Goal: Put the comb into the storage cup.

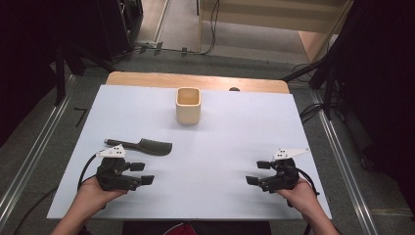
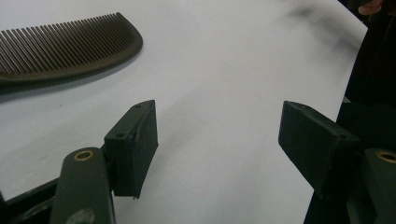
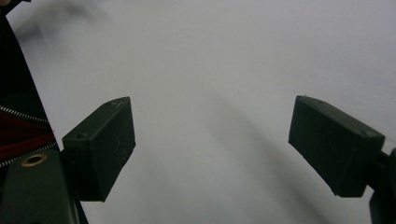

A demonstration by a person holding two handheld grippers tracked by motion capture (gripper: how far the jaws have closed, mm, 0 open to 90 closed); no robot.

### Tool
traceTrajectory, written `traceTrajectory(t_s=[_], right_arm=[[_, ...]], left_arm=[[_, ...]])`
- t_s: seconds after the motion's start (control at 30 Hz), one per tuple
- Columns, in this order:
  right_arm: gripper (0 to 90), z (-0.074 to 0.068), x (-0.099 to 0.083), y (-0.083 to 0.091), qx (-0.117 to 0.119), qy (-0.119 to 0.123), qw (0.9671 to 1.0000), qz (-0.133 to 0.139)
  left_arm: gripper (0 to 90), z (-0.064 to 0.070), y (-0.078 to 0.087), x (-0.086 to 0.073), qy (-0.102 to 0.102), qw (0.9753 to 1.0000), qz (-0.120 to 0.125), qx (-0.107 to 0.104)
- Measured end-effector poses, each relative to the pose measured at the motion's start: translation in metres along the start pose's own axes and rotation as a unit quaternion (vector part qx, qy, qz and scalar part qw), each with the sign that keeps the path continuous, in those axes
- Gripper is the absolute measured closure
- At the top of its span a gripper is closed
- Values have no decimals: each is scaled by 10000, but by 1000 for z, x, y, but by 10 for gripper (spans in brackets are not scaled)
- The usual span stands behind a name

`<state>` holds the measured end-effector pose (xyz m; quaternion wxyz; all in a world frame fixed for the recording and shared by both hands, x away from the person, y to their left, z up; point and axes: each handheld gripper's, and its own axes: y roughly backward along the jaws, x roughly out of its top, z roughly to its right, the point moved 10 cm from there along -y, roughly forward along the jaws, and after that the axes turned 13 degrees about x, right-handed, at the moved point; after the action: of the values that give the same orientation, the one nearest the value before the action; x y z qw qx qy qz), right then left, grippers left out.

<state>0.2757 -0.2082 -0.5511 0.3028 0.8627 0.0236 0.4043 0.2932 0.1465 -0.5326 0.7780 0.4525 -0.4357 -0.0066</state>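
The left gripper sits at the lower left of the high view, held in a hand, its jaws spread wide with nothing between them. In the left gripper view the gripper hovers over bare white surface. Just above it in the high view lies the dark, long-handled plastic comb, flat on the white-topped bench, near the gripper but not touching; the comb's teeth fill the upper left of the left gripper view. The right gripper, at the lower right, is likewise released and empty, well apart from the comb. A pale beige square cup stands upright at the upper centre.
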Motion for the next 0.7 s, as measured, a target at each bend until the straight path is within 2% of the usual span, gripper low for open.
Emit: traceTrajectory(t_s=[0.13, 0.7], right_arm=[[129, -2, 0, -3, 37, 37, 10000, -44], [129, 0, -2, -5, 19, 0, 10000, -98]], left_arm=[[294, 0, -4, -1, -99, 9999, -50, 4], [294, 0, -4, -3, -109, 9999, -108, -3]])
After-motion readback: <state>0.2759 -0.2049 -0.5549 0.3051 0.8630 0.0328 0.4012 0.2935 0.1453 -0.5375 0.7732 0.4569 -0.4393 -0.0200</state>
